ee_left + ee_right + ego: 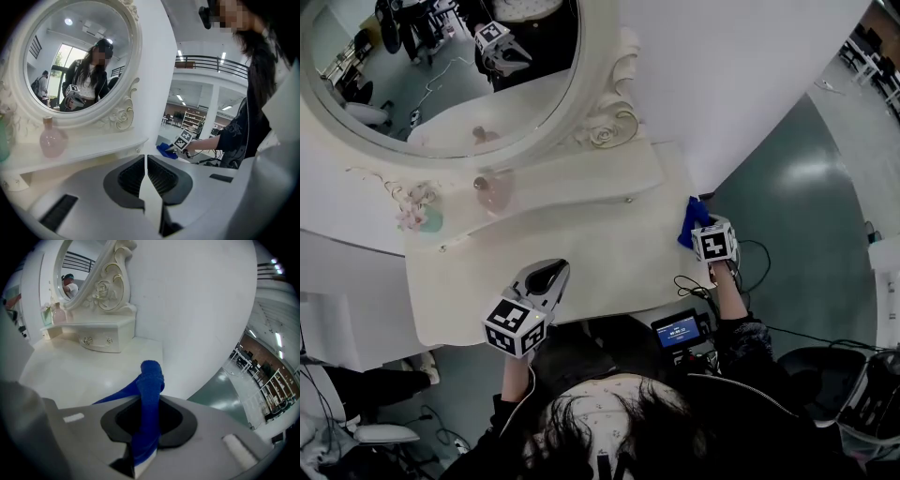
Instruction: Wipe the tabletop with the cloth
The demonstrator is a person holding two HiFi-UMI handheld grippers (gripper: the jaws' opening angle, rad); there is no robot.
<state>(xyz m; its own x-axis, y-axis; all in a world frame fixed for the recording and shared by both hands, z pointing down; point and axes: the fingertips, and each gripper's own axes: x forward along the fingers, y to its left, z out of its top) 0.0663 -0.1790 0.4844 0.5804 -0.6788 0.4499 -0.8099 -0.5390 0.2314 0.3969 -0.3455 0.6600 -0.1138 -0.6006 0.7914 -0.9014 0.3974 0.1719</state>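
Head view: a person stands at a white dressing table, the left gripper (pixel 550 272) held over the tabletop (pixel 609 267) near its front edge. The right gripper (pixel 701 228) sits at the tabletop's right end, with the blue cloth (pixel 691 221) at its tip. An oval mirror (pixel 441 75) and a pink bottle (pixel 494 192) stand behind.

Left gripper view: its jaws are pressed together with nothing between them, pointing along the tabletop.

Right gripper view: its jaws are clenched on the cloth, which bunches up above them and trails left towards the tabletop.
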